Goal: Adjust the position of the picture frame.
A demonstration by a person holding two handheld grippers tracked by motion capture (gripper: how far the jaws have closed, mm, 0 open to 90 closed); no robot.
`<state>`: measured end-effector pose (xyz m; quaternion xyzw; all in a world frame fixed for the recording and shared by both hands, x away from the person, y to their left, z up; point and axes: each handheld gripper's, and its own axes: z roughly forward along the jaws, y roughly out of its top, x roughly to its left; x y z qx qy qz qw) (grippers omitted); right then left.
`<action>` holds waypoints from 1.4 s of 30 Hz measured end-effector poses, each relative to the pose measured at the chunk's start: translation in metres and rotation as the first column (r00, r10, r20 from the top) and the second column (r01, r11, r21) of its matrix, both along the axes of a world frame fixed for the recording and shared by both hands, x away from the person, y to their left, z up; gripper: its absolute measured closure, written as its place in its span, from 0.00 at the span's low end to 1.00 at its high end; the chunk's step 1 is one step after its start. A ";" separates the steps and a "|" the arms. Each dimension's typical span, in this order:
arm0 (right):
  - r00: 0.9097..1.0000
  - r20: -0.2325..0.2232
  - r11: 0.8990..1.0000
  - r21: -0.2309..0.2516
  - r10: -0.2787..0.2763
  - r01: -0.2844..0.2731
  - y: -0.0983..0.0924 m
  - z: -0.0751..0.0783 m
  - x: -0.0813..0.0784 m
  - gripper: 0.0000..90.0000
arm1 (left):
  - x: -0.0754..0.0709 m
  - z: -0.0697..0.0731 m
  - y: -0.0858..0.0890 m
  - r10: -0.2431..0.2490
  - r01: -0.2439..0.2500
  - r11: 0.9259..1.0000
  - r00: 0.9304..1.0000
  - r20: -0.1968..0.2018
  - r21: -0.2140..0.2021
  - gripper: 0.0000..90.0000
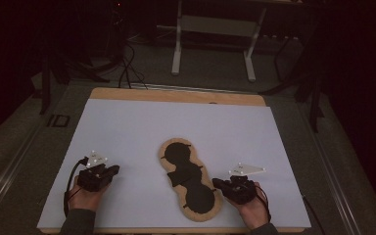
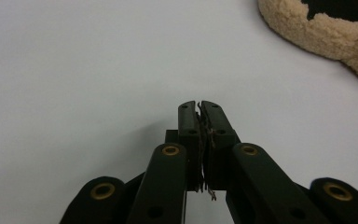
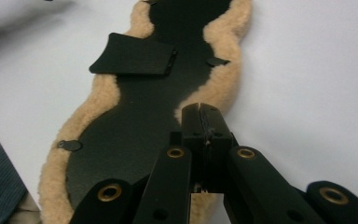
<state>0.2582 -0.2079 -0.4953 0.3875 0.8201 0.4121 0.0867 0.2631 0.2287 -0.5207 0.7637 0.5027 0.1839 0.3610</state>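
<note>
1. Lying on the white sheet [image 1: 142, 127] that covered the tabletop [image 1: 176, 94], the fleece pad [image 1: 188, 179] served as the landmark: a peanut-shaped piece with a tan woolly rim and a black face, its long axis running from the person's edge up and slightly left toward the far side.
2. The right tongs [image 1: 219, 183] sat just beside the pad's near lobe, on its right; in the right gripper view they [image 3: 200, 108] stood clenched on nothing over the woolly rim [image 3: 223, 88], pointing along the pad's length.
3. The left tongs [image 1: 112, 170] lay well to the pad's left, with bare sheet between; in the left gripper view they [image 2: 199, 103] were likewise clenched and empty, the pad's rim [image 2: 335, 35] off at the upper right.
4. The right hand [image 1: 252, 208] was therefore the nearer one.
5. A black flap [image 3: 135, 58] lay across the pad's waist, with small black tabs [image 3: 70, 145] at the rim.
6. Open sheet lay on every side of the pad; only its near end came close to the sheet's front edge.
</note>
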 end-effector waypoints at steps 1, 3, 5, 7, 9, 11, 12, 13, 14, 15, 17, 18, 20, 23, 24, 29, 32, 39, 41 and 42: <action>1.000 0.000 1.000 -0.002 0.002 -0.002 0.002 0.000 -0.001 1.00 | 0.000 0.000 0.000 0.001 -0.001 1.000 1.000 0.001 0.000 0.97; 1.000 0.002 1.000 -0.007 0.012 -0.012 0.005 -0.001 -0.001 1.00 | 0.000 0.000 0.000 0.000 0.000 1.000 1.000 0.002 0.001 0.97; 1.000 0.004 1.000 -0.009 0.017 -0.017 0.008 -0.001 -0.002 1.00 | 0.000 0.000 0.000 0.001 -0.001 1.000 1.000 0.001 0.004 0.97; 1.000 0.005 1.000 -0.010 0.020 -0.020 0.010 -0.001 -0.002 1.00 | 0.000 0.000 0.000 0.000 0.000 1.000 1.000 0.002 0.004 0.97; 1.000 0.014 1.000 -0.017 0.020 -0.020 0.015 -0.002 -0.003 1.00 | 0.000 0.000 -0.001 0.000 0.000 1.000 1.000 0.003 0.005 0.97; 1.000 0.017 1.000 -0.017 0.022 -0.021 0.017 -0.002 -0.003 1.00 | 0.000 0.000 -0.001 0.001 -0.001 1.000 1.000 0.004 0.004 0.97; 0.999 0.021 0.999 -0.020 0.027 -0.026 0.020 -0.002 -0.004 1.00 | 0.000 0.000 -0.001 0.001 -0.001 1.000 1.000 0.003 0.007 0.97; 0.999 0.022 0.999 -0.022 0.029 -0.029 0.022 -0.002 -0.005 1.00 | 0.000 0.000 -0.001 0.001 -0.001 1.000 1.000 0.003 0.008 0.96; 0.999 0.023 0.999 -0.021 0.034 -0.033 0.024 -0.002 -0.005 1.00 | 0.000 0.000 -0.001 0.000 0.000 1.000 1.000 0.003 0.009 0.96; 0.999 0.026 0.999 -0.023 0.042 -0.041 0.026 -0.002 -0.005 1.00 | 0.000 0.000 -0.001 0.000 0.000 1.000 1.000 0.003 0.010 0.96; 0.999 0.025 0.999 -0.026 0.045 -0.045 0.028 -0.002 -0.006 1.00 | 0.000 0.000 -0.001 0.000 0.000 1.000 1.000 0.002 0.010 0.96; 0.998 0.029 0.998 -0.031 0.062 -0.061 0.032 -0.003 -0.007 1.00 | 0.000 0.000 -0.001 0.000 0.000 1.000 1.000 0.002 0.011 0.96; 0.997 0.029 0.997 -0.034 0.073 -0.072 0.037 -0.003 -0.009 1.00 | 0.000 0.000 -0.001 0.000 0.000 1.000 1.000 0.002 0.011 0.96; 0.996 0.030 0.996 -0.033 0.089 -0.088 0.044 -0.003 -0.010 1.00 | 0.000 0.000 -0.001 0.000 0.000 1.000 1.000 0.002 0.012 0.96; 0.995 0.031 0.995 -0.034 0.095 -0.094 0.046 -0.004 -0.011 1.00 | 0.000 0.000 -0.001 0.000 0.000 1.000 1.000 0.002 0.012 0.96; 0.993 0.023 0.993 -0.029 0.118 -0.117 0.054 -0.005 -0.013 1.00 | 0.000 0.000 -0.001 0.001 -0.001 1.000 1.000 0.002 0.011 0.96; 0.991 0.024 0.991 -0.030 0.131 -0.130 0.059 -0.005 -0.014 1.00 | 0.000 0.000 -0.001 0.002 -0.002 1.000 1.000 0.003 0.011 0.96; 0.986 0.020 0.986 -0.043 0.163 -0.162 0.071 -0.007 -0.017 1.00 | 0.000 -0.001 -0.001 0.005 -0.005 1.000 1.000 0.003 0.010 0.96; 0.985 0.019 0.984 -0.047 0.174 -0.173 0.075 -0.008 -0.018 1.00 | 0.000 -0.001 -0.001 0.005 -0.005 1.000 1.000 0.002 0.009 0.96; 0.983 0.016 0.982 -0.051 0.181 -0.180 0.077 -0.008 -0.019 1.00 | 0.000 -0.001 -0.001 0.005 -0.005 1.000 1.000 0.002 0.009 0.96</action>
